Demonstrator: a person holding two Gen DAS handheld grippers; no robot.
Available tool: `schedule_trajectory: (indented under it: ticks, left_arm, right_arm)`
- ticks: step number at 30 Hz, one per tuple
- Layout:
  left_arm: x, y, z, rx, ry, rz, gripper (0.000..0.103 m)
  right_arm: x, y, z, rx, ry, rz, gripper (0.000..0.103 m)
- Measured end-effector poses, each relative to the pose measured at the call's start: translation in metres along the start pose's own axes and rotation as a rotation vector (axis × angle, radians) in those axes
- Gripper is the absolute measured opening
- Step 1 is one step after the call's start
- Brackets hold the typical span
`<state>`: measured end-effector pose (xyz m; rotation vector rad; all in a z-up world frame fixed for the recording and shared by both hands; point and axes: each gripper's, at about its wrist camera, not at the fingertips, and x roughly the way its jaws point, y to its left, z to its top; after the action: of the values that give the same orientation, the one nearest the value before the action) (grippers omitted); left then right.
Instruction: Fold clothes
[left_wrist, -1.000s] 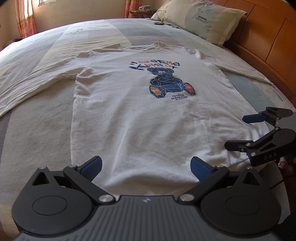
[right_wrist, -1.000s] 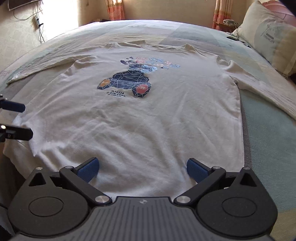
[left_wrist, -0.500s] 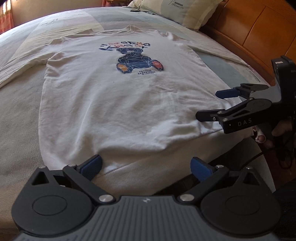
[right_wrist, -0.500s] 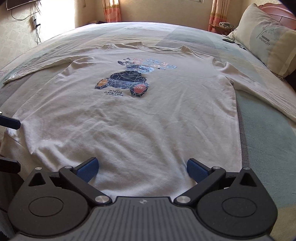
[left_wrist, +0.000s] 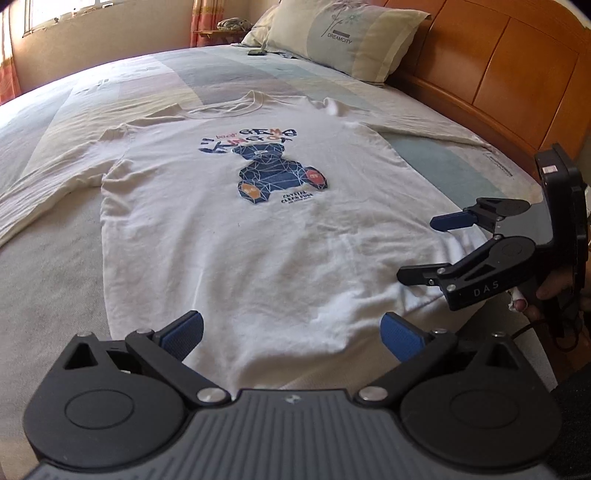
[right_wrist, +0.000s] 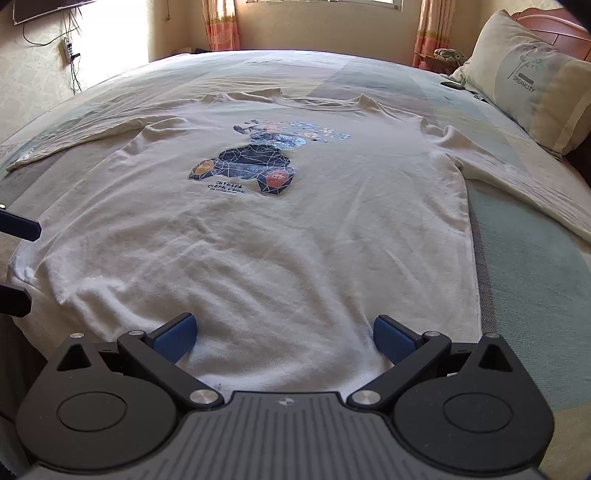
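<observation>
One white shirt (left_wrist: 258, 236) lies flat, print up, on the bed (left_wrist: 48, 280), its long axis running from the hem at 6 o'clock to the collar at 12. Both tools sit at the hem: the left gripper (left_wrist: 291, 332) near the 7 o'clock corner, the right gripper (right_wrist: 284, 334) towards 5. Each has its jaws wide apart, holding nothing, so either hem corner is equally in reach.

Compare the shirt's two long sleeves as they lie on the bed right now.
The sleeve toward the headboard runs out over a blue-green patch of the bedspread, near the pillow. The sleeve toward the window side lies over paler, greyer cloth, far from any pillow. In the right wrist view the first leaves the picture, while the second shows its cuff end. Both lie flat, spread away from the shirt, unfolded.
</observation>
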<state>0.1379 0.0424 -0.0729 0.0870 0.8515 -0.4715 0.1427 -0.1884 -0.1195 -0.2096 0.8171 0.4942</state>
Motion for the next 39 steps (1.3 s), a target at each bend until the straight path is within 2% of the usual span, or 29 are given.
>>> schedule_trajectory:
  ticks: [5,7,11,13,17,19,22,24,28,32,35,39]
  left_arm:
    - [0.007,0.047,0.056,-0.012,-0.068,0.031,0.102]
    - [0.022,0.073,0.082,-0.056,-0.094,0.022,0.102]
    - [0.073,0.137,0.127,-0.258,-0.104,-0.06,0.101]
    - [0.106,0.16,0.14,-0.336,-0.061,-0.088,0.101]
    - [0.148,0.181,0.14,-0.394,0.017,-0.053,0.1]
    - [0.149,0.186,0.14,-0.374,-0.021,0.009,0.101]
    - [0.143,0.193,0.145,-0.418,-0.039,0.06,0.1]
    - [0.134,0.193,0.146,-0.441,-0.061,0.004,0.1]
    - [0.126,0.175,0.142,-0.398,-0.048,-0.123,0.101]
    - [0.131,0.174,0.122,-0.394,-0.003,-0.1,0.1]
    - [0.121,0.171,0.114,-0.379,0.022,-0.085,0.1]
    - [0.101,0.163,0.113,-0.35,0.007,-0.056,0.1]
  right_arm:
    - [-0.002,-0.001,-0.001,-0.012,-0.003,0.005,0.103]
    - [-0.002,0.0,-0.002,-0.012,-0.003,0.003,0.103]
    - [-0.002,0.001,-0.001,-0.012,-0.003,-0.001,0.103]
    - [-0.001,0.0,0.0,-0.012,0.001,0.001,0.103]
    - [-0.001,-0.001,0.0,-0.014,0.005,0.006,0.103]
    - [-0.001,-0.001,0.0,-0.016,0.004,0.009,0.103]
    - [0.0,-0.002,0.0,-0.02,-0.002,0.016,0.103]
    - [0.001,-0.003,0.001,-0.022,-0.002,0.019,0.103]
    - [0.002,-0.002,0.001,-0.02,-0.006,0.017,0.103]
    - [0.001,-0.002,0.001,-0.02,-0.006,0.017,0.103]
    - [0.001,-0.002,0.001,-0.018,-0.006,0.015,0.103]
    - [0.001,-0.002,0.0,-0.016,-0.01,0.012,0.103]
